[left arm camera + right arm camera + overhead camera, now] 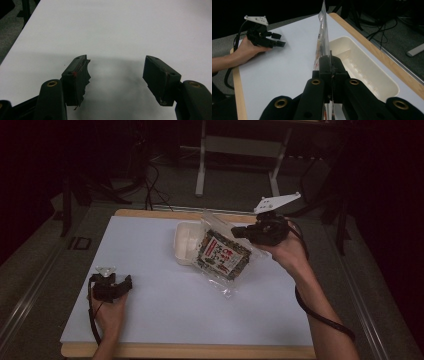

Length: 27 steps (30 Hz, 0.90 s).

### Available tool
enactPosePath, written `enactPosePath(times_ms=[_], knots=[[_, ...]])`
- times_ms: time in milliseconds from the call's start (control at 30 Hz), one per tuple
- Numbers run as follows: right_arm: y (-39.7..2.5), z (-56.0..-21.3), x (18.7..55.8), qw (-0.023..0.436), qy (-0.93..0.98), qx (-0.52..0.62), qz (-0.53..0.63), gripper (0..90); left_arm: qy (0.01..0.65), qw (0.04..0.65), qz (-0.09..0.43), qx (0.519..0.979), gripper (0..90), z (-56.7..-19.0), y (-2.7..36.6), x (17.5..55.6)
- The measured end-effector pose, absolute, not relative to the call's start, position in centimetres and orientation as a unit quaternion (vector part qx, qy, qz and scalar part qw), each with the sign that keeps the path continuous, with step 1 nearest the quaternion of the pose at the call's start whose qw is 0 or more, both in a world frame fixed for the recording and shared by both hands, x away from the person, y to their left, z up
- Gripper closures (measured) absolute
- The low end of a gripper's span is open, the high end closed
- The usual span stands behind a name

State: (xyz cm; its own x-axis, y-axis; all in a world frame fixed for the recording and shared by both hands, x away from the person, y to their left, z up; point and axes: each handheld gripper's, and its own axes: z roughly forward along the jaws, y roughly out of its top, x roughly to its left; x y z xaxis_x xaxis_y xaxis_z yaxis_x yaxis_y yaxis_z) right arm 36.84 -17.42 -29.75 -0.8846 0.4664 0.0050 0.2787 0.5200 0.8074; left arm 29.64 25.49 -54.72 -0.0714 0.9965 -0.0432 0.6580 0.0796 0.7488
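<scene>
The right gripper (240,232) is clamped on the edge of a clear snack bag (223,254), holding it tilted above the white tray (184,240). The tray sits on the white table (165,295). The left gripper (127,284), well left of the tray, rests with its 2 jaws apart.

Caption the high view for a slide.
Right tool holds a clear snack bag above a white tray; left tool rests open.
</scene>
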Motion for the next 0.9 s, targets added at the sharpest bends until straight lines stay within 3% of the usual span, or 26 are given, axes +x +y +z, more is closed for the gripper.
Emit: enactPosePath(times_ms=[900], knots=[[-17.6,-27.7,37.9,0.119,0.839,0.209,0.488,89.6,0.673,0.296,0.29,0.613,37.0,-54.7,25.5,29.6]])
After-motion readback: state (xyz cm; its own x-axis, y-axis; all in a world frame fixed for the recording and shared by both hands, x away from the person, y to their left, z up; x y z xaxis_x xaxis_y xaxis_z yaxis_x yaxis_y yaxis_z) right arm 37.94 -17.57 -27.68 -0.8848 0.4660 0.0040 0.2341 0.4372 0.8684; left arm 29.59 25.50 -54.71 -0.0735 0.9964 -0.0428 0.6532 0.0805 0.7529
